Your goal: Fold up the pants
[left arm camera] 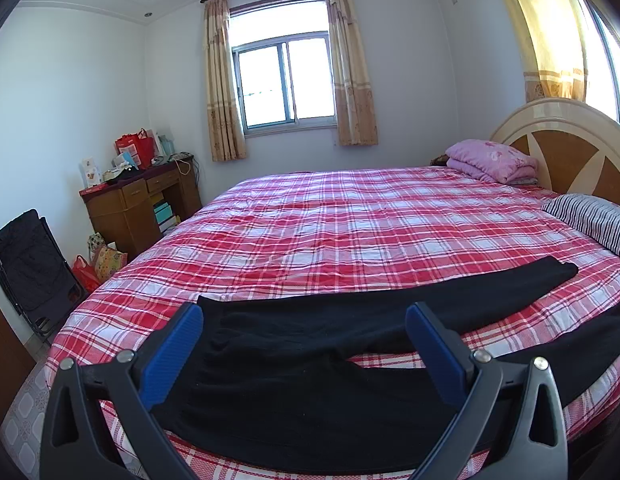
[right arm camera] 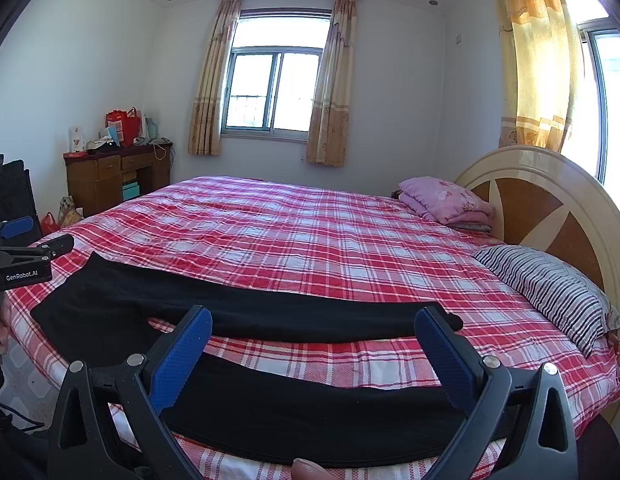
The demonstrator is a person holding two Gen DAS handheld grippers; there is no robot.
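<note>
From the left wrist, the left claw is spread wide and holds nothing, poised above the waist end of the black pants, which lie flat on the plaid bed, legs running right. From the right wrist, the right claw gapes equally wide, empty, over the nearer leg; a striped pillow lies right, and the frame's bottom edge crops a fingertip.

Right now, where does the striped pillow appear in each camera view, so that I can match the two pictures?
Left wrist view: the striped pillow lies at the right edge, below the headboard.
Right wrist view: the striped pillow lies right of centre, lower on the bed, beside the headboard.
Shared landmark: the folded pink quilt lies behind the pillow in both.
</note>
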